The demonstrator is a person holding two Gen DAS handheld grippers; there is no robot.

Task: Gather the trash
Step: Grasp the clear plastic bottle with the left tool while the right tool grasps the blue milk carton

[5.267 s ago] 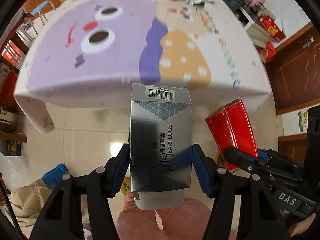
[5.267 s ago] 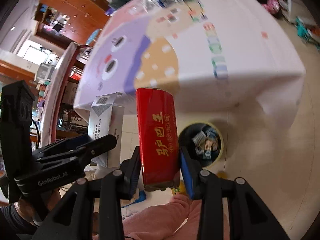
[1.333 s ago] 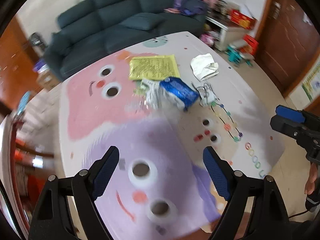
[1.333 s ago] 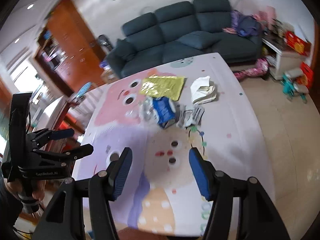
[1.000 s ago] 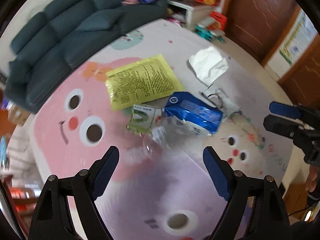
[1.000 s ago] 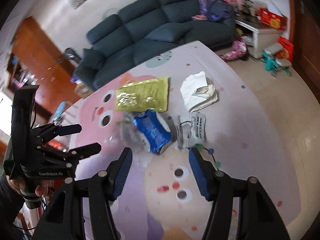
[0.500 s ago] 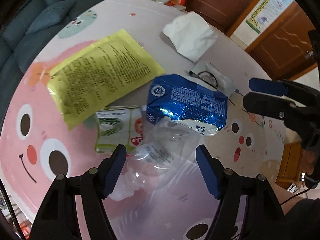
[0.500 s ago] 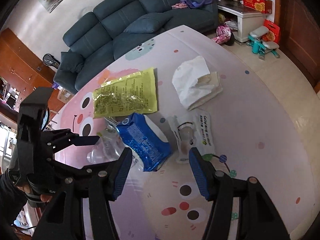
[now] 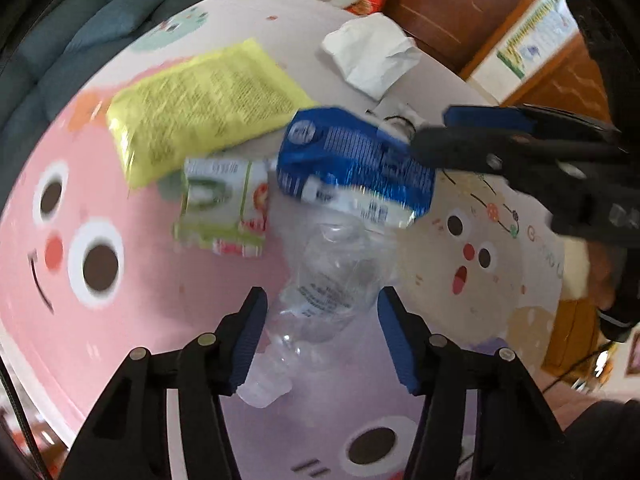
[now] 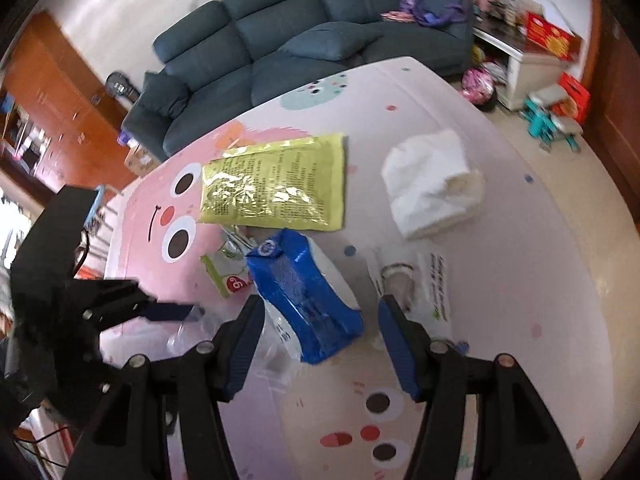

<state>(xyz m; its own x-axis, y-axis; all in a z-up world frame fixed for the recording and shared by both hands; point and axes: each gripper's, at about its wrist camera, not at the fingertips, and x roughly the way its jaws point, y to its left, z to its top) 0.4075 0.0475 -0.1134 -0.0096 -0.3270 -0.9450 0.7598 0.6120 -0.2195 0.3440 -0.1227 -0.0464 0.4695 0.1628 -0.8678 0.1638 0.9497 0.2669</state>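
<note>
While both tools gape empty, the left tool (image 9: 318,334) straddles a crushed clear plastic bottle (image 9: 324,288) on the cartoon-printed worktop (image 9: 120,320), and the right tool (image 10: 320,344) straddles a crumpled blue foil packet (image 10: 304,296). Both look light, springy and slippery; pinch mid-body. Neighbouring litter crowds them; nearer worktop lies open.

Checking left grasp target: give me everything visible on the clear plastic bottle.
The clear plastic bottle is transparent, crumpled and dented, with faint printing on its side. It lies on its side on the pink part of the table mat, one end toward the camera, the other against or under the blue package. The open left gripper straddles it, fingers on either side; contact cannot be told. Motion blur hides finer detail.
</note>
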